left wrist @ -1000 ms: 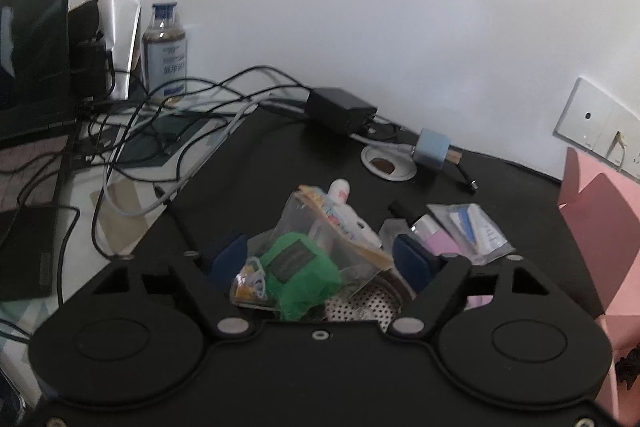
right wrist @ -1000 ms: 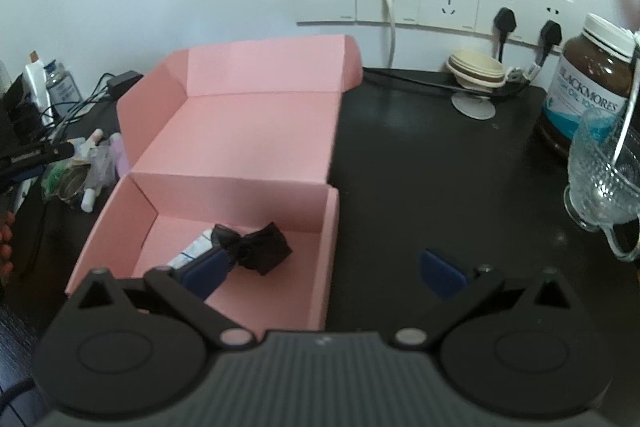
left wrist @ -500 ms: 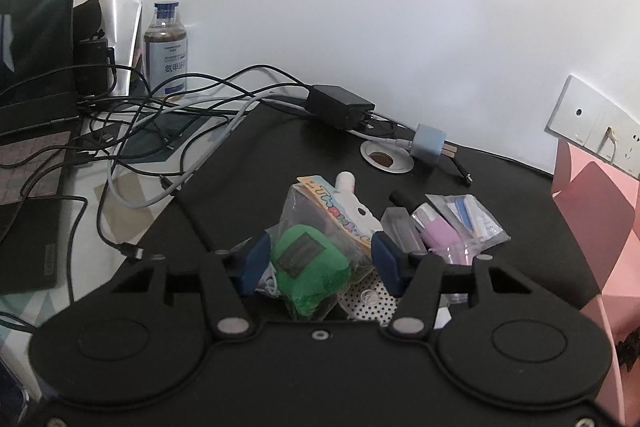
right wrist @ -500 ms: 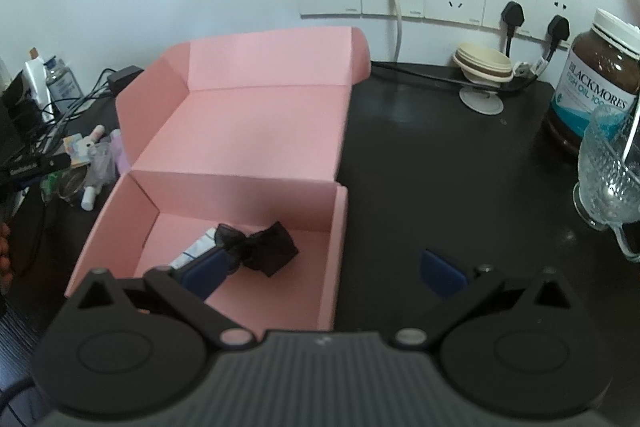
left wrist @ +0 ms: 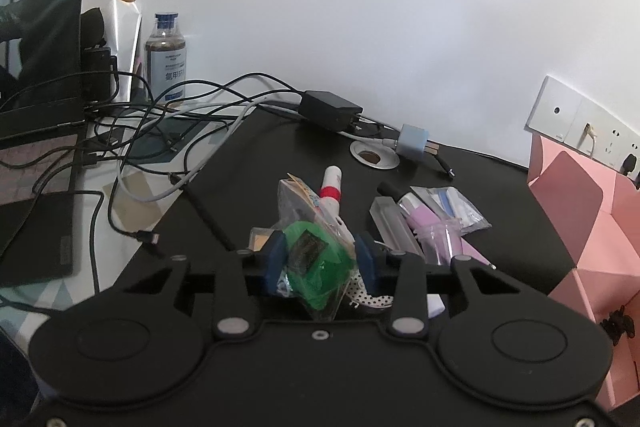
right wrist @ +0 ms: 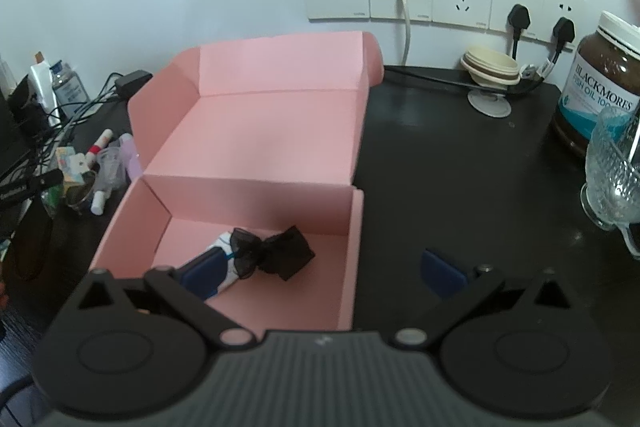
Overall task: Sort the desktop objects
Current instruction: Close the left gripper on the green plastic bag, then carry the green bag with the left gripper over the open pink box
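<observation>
Bow (right wrist: 276, 253) lies in box (right wrist: 256, 131), jar (right wrist: 600, 87) far right

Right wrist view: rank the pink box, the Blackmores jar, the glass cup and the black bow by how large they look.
1. pink box
2. Blackmores jar and glass cup: alike, both cut off by the frame edge
3. black bow

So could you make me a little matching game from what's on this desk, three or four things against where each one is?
Things:
1. green item in a clear bag
2. black bow
3. fish oil jar
4. light blue plug adapter

Places:
a. inside the pink box
b. beside the glass cup
c. between the left gripper fingers, which are closing
d. by the black power brick

Pairs: 1-c, 2-a, 3-b, 4-d
</observation>
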Demonstrator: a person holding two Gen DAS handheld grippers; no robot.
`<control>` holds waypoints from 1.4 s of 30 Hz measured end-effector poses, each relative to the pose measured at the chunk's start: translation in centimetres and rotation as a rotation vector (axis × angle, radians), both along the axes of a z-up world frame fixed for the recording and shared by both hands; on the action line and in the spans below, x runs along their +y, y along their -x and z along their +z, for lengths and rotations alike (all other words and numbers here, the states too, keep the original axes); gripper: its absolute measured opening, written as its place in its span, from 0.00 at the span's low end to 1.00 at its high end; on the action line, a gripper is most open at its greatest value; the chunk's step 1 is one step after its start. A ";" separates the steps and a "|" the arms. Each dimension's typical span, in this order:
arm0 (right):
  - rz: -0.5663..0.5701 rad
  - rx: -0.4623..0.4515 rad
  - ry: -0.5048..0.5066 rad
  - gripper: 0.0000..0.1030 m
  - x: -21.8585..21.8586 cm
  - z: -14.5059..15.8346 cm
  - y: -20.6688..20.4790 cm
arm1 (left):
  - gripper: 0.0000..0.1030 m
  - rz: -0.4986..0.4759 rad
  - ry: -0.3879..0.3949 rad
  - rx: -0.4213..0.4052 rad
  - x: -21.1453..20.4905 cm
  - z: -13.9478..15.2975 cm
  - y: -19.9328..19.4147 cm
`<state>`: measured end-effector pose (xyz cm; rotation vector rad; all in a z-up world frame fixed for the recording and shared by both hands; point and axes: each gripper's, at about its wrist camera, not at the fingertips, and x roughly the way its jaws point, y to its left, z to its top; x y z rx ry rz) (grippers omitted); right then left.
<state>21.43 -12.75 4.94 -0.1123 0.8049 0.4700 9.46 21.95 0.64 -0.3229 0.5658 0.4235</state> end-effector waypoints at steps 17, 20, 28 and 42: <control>-0.011 0.000 -0.022 0.99 -0.5 -0.1 0.3 | 0.37 -0.054 -0.029 -0.072 -2.2 2.4 1.2; -0.014 -0.001 -0.025 0.99 -0.4 -0.2 0.3 | 0.37 -0.076 -0.030 -0.077 -2.8 2.7 1.3; -0.026 0.000 -0.038 0.99 -0.4 -0.4 0.4 | 0.37 -0.141 -0.052 -0.094 -4.7 3.4 1.5; -0.055 0.004 -0.059 0.99 -1.2 -0.6 0.5 | 0.37 -0.247 -0.083 -0.145 -7.7 5.0 1.4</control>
